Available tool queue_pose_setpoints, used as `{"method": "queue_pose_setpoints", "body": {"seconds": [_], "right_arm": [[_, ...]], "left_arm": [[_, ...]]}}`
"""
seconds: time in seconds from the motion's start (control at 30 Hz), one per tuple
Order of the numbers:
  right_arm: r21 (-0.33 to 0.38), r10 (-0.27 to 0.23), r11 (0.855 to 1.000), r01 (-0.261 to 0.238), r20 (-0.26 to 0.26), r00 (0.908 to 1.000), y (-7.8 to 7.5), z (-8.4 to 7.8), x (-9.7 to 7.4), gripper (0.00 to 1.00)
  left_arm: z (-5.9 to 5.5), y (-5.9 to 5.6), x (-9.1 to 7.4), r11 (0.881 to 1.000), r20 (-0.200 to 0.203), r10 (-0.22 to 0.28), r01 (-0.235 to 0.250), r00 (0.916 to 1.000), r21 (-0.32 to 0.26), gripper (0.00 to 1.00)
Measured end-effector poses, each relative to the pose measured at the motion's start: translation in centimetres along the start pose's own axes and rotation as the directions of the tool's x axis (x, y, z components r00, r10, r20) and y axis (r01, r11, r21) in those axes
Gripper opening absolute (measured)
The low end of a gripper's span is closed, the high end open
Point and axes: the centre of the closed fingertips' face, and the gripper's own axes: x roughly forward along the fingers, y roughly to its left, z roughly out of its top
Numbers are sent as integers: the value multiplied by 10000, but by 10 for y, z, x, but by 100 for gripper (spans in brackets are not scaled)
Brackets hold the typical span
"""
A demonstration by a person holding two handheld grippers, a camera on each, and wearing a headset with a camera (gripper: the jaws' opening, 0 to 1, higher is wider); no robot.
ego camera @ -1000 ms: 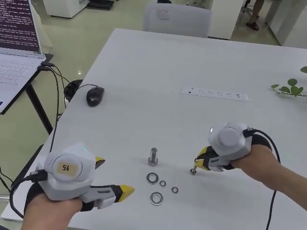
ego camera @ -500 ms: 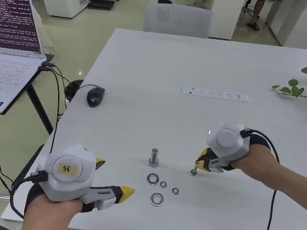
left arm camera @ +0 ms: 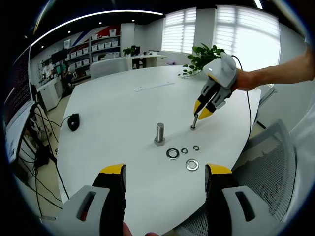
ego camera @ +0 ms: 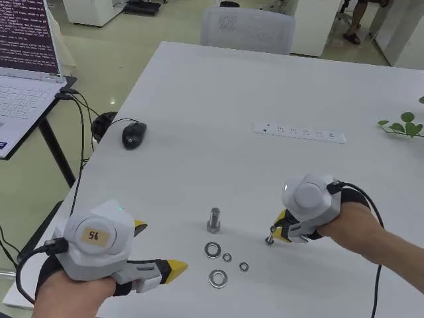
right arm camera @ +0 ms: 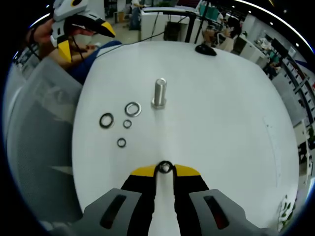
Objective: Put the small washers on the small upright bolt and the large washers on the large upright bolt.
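Note:
The large upright bolt (ego camera: 213,220) (left arm camera: 159,133) (right arm camera: 159,92) stands on the white table (ego camera: 218,106). To its right stands the small bolt (ego camera: 269,237) (left arm camera: 194,123) (right arm camera: 165,168), with my right gripper (ego camera: 278,232) (left arm camera: 204,110) (right arm camera: 165,171) shut on its top. In front of the bolts lie two large washers (ego camera: 212,250) (ego camera: 218,278) (right arm camera: 132,108) and two small washers (ego camera: 227,257) (ego camera: 244,267) (right arm camera: 121,142), flat on the table. My left gripper (ego camera: 156,248) (left arm camera: 166,172) hovers open at the near left, holding nothing, a short way from the washers.
A black mouse (ego camera: 134,135) and its cable lie at the table's left edge. A white power strip (ego camera: 299,132) lies farther back on the right, with a plant (ego camera: 404,124) at the far right. A laptop (ego camera: 20,59) sits on a side stand to the left, and a chair (ego camera: 245,30) stands behind the table.
The head camera has shifted slightly. My right gripper has sunk a little over the small bolt and stays shut on it. The left gripper and the washers have not moved.

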Motion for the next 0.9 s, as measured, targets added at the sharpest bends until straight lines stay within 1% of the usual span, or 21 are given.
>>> {"method": "queue_pose_setpoints", "body": {"seconds": [0.13, 0.3, 0.4, 0.47, 0.67, 0.77, 0.9], "right_arm": [[112, 83, 9999, -81, -128, 9999, 1, -4, 6, 14], [294, 179, 9994, -171, -266, 9995, 2, -13, 17, 14], [554, 204, 9983, -188, -289, 9994, 2, -18, 25, 14], [795, 223, 9966, -205, -226, 9995, 3, -19, 28, 15], [1079, 154, 9941, -132, -192, 9997, 6, -24, 30, 18], [1461, 33, 9893, 11, -304, 9995, 8, -35, 27, 18], [1837, 101, 9830, -15, -460, 9989, 17, -53, 27, 18]], "left_arm": [[-1, 0, 0, 10000, -15, -2, 2, 10000, -2, 65], [-3, 0, 0, 10000, -39, 6, -7, 10000, -31, 65], [-4, 1, 0, 10000, -64, 19, -20, 10000, -53, 65], [-4, 1, -1, 10000, -56, 29, -29, 10000, -80, 65], [-4, 3, -1, 9999, -46, 63, -63, 10000, -103, 65], [-4, 3, -2, 9999, -43, 73, -74, 10000, -95, 65], [-3, 2, -2, 9999, -27, 63, -63, 10000, -94, 65]]}}
